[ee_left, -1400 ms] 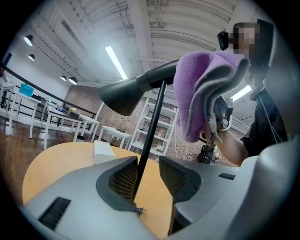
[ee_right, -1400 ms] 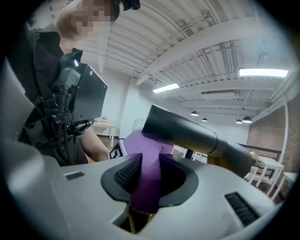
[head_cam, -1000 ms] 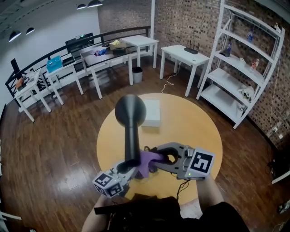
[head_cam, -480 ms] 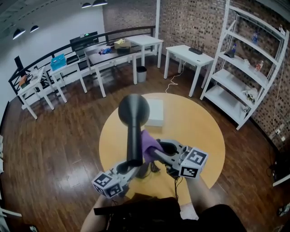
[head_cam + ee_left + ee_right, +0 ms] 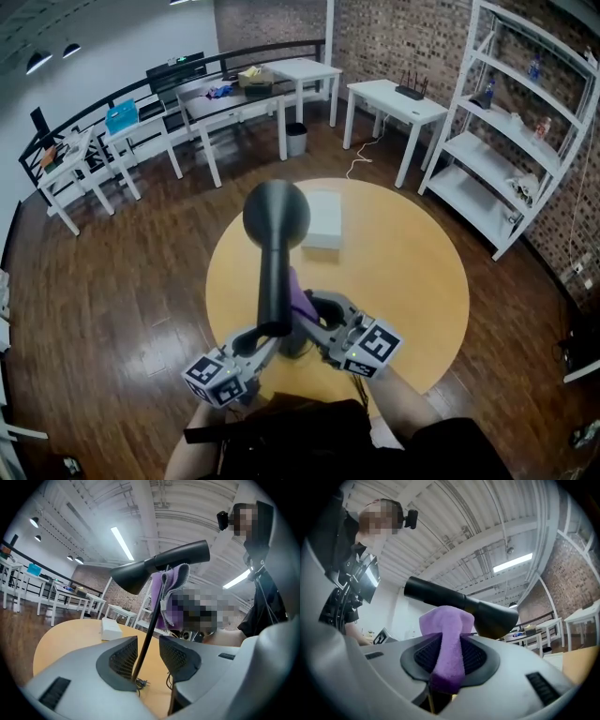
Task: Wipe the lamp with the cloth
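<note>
The lamp (image 5: 276,217) looks matt, the cloth (image 5: 449,639) fuzzy, the tabletop (image 5: 412,272) smooth.

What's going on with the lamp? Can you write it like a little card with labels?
Lamp: black, upright over the round table
Cloth: purple, against the lamp's stem
Left gripper: open, jaws either side of the stem
Right gripper: shut on the cloth, jaws just eased slightly wider
Also there: white box on the table
</note>
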A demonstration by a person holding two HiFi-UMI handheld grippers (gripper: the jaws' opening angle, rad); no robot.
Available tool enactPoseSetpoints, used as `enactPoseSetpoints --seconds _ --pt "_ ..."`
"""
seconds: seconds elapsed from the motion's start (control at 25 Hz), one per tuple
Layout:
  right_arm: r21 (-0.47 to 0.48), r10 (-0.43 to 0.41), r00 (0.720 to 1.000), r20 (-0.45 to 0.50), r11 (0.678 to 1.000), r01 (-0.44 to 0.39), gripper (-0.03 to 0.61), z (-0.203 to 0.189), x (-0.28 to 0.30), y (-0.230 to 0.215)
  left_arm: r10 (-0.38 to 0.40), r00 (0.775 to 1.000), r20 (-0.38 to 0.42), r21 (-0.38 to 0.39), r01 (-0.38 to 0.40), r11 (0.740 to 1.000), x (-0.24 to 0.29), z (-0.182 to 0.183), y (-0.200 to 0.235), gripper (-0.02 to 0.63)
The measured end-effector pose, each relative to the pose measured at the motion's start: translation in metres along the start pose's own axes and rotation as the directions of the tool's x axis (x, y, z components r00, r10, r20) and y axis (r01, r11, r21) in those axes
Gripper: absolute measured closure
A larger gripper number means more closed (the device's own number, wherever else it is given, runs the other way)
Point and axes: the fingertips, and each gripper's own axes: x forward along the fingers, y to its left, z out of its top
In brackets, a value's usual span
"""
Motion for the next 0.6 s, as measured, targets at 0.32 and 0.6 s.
enactPoseSetpoints --seconds 0.32,0.6 --pt "0.062 0.026 0.989 -0.149 0.998 -0.016 0.474 -0.067 -0.015 -0.002 0.035 0.999 0.017 -0.048 -0.034 0.998 -0.013 -0.003 0.008 0.474" --pt "0.147 0.053 0.972 -0.231 0.989 -0.019 0.474 -0.114 -0.021 -0.006 0.085 0.996 0.029 -0.076 -0.082 0.994 -0.029 -0.005 0.016 0.474"
